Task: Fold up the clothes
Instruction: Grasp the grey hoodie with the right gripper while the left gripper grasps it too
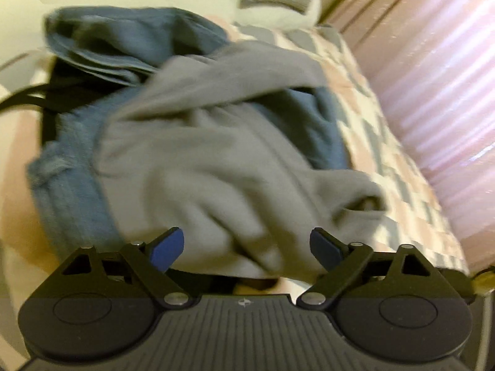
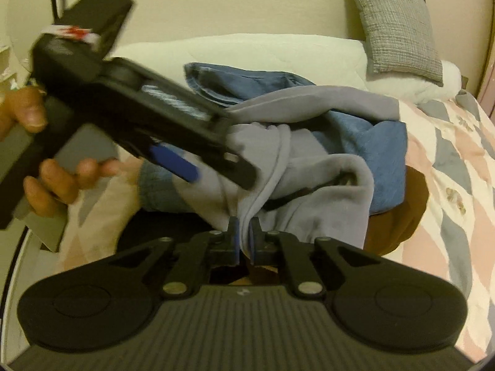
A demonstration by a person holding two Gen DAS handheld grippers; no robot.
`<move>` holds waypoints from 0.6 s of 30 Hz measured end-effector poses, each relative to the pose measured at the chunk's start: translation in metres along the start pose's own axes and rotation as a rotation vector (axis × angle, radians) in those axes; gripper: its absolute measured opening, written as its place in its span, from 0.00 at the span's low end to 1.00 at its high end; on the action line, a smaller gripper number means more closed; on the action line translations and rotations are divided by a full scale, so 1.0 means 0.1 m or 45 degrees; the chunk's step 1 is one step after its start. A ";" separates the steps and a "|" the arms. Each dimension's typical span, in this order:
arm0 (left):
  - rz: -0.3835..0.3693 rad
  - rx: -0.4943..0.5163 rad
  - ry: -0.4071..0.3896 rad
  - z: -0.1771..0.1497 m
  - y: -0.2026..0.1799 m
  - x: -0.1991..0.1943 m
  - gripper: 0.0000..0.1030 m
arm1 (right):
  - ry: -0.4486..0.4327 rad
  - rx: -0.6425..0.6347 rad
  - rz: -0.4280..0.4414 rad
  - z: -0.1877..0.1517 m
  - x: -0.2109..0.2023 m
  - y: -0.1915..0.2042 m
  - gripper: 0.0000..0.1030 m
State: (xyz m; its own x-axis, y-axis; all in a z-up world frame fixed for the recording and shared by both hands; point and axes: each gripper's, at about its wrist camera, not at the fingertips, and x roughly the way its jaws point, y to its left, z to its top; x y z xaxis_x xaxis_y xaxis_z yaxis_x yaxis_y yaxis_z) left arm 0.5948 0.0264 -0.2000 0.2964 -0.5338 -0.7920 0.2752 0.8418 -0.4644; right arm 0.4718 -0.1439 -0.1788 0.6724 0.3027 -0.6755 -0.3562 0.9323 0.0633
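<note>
**Right claw clamped on the grey garment, left claw wide above it**

In the left wrist view, the left claw stood with its two blue pads far apart and nothing pressed between them. The grey garment lay directly ahead of it, toward 12 o'clock, crumpled on top of the blue denim clothes. The pile rested on the bed, which had a checked cover. The long fold of the grey cloth ran roughly from 10 o'clock to 4 o'clock. The picture was blurred, so I could not tell if the pads touched the cloth.

In the right wrist view, the right claw was together, clamped on a thin ridge of the grey garment that rose from the pile toward 12 o'clock. The left claw came in from 10 o'clock, held by a hand, and its tips were over the same grey cloth, just beside the held ridge. A grey pillow stood at 1 o'clock, well apart.

I judge that the coming move depended on this: the right claw already had the cloth, and the left one was near but had not yet taken a second point.

Only the right view showed the clamped ridge and the hand; only the left view showed the open pads from behind.
</note>
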 end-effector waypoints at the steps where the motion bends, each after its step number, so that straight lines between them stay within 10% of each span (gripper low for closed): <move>1: -0.021 -0.003 0.011 -0.02 -0.04 0.02 0.83 | 0.003 -0.014 0.017 -0.02 -0.01 0.04 0.06; 5: -0.030 -0.068 0.068 -0.02 -0.06 0.18 0.67 | 0.039 -0.021 0.028 -0.09 -0.02 0.07 0.05; 8: 0.049 -0.082 0.109 0.04 -0.02 0.38 0.36 | 0.025 0.085 -0.071 -0.13 -0.11 -0.08 0.39; 10: 0.047 -0.106 0.109 0.06 0.00 0.41 0.31 | -0.018 0.193 -0.147 -0.17 -0.20 -0.25 0.42; 13: 0.037 -0.128 0.094 0.06 0.02 0.40 0.29 | -0.057 0.367 -0.227 -0.24 -0.26 -0.50 0.67; 18: 0.022 -0.189 0.094 0.10 0.07 0.46 0.53 | -0.168 0.636 -0.153 -0.20 -0.05 -0.85 0.67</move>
State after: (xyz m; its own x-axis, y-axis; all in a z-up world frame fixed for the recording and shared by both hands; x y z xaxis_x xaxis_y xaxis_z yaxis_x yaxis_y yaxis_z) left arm 0.6202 0.0068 -0.2360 0.2301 -0.5167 -0.8246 0.1308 0.8561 -0.5000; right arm 0.4857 -0.2284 -0.1962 0.7771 0.1801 -0.6031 0.0594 0.9330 0.3551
